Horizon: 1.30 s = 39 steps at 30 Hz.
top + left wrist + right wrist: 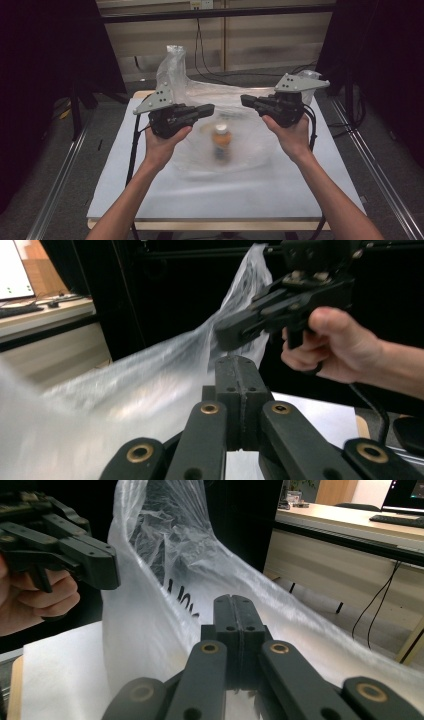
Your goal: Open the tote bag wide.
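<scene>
Two hands hold the L gripper (209, 108) & R gripper (246, 100), fingers shut on a clear plastic bag (200, 92) w/ a bottle (221, 140) inside, above the desk (150, 190).

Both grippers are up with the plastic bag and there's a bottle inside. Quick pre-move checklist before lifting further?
1. Left gripper jaws closed on the plastic bag: ok, jaws together in its own view with film at the tips.
2. Right gripper jaws closed on the bag: ok, same in its own view.
3. Bottle inside the bag: ok, seen through the film, blurred.
4. Bottle upright: cannot tell.
5. Bag free of tears: cannot tell.
6. Table around the bag free of obstacles: ok.
</scene>
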Each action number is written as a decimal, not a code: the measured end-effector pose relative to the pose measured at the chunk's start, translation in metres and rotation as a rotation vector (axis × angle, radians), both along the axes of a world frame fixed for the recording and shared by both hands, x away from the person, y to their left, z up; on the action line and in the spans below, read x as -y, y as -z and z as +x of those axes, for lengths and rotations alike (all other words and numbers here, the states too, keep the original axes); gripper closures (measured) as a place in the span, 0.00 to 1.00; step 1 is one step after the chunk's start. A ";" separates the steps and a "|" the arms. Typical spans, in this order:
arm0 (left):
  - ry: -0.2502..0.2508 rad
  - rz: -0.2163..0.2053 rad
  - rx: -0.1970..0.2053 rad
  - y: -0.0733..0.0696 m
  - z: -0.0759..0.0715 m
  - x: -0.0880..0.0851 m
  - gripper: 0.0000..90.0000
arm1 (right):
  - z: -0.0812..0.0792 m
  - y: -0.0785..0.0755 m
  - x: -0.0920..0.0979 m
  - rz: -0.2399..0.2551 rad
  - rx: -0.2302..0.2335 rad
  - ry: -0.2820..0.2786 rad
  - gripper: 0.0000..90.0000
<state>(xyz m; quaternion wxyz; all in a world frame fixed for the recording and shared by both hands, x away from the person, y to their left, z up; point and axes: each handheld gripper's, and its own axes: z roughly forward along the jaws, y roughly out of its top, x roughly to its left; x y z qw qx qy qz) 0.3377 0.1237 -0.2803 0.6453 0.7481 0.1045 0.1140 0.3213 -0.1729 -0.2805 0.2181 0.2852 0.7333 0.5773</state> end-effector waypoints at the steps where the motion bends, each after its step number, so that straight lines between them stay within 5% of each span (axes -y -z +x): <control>1: 0.000 0.000 0.000 0.000 0.000 0.000 1.00 | 0.000 0.000 0.000 0.000 0.000 0.000 1.00; 8: -0.046 0.014 0.022 -0.014 0.015 0.012 1.00 | 0.019 -0.009 -0.016 -0.006 -0.015 0.014 1.00; 12: -0.066 -0.007 -0.012 -0.019 0.027 0.016 1.00 | 0.026 -0.016 -0.023 -0.021 -0.017 0.026 1.00; 15: -0.075 0.044 -0.020 -0.018 0.032 0.021 1.00 | 0.031 -0.016 -0.028 -0.031 -0.029 0.024 1.00; 24: -0.123 0.112 -0.083 0.003 0.054 0.016 1.00 | 0.042 0.008 -0.030 -0.077 -0.096 0.042 1.00; 32: -0.101 0.136 -0.100 0.017 0.052 0.020 1.00 | 0.040 0.044 -0.035 -0.134 -0.173 0.026 1.00; 39: -0.088 0.139 -0.120 0.026 0.047 0.025 1.00 | 0.032 0.062 -0.034 -0.116 -0.196 -0.034 1.00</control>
